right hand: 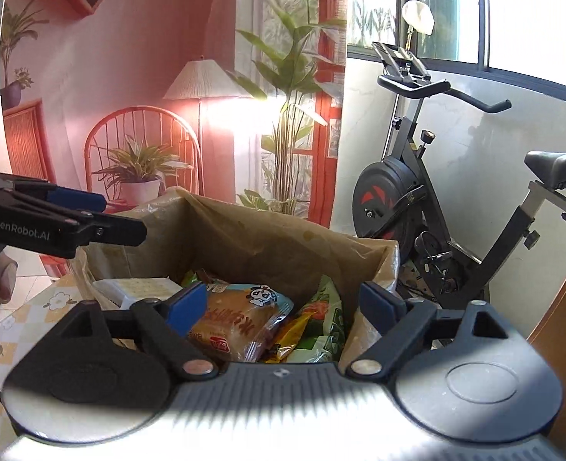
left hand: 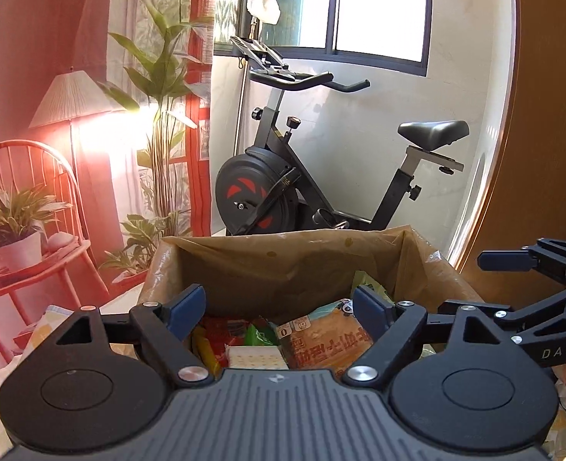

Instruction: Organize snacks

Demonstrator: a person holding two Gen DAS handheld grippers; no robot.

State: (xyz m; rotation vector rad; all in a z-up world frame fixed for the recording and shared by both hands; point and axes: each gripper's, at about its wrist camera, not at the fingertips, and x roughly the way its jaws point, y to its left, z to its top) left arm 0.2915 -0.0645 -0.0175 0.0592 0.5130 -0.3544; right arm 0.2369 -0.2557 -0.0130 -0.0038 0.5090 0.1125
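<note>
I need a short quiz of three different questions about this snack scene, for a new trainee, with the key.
1. True or false: the left gripper holds a snack.
2. What holds the snacks? A) paper bag B) metal tray C) glass bowl
3. Fill in: behind the bag stands an exercise ____.

Key: 1 false, both the left and the right gripper are open and hold nothing; 2 A; 3 bike.

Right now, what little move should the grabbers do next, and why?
Probably lower the right gripper onto the bread packet in the bag. Both grippers, left too, are open and hold nothing, and that packet lies on top, right between the right one's fingers.
</note>
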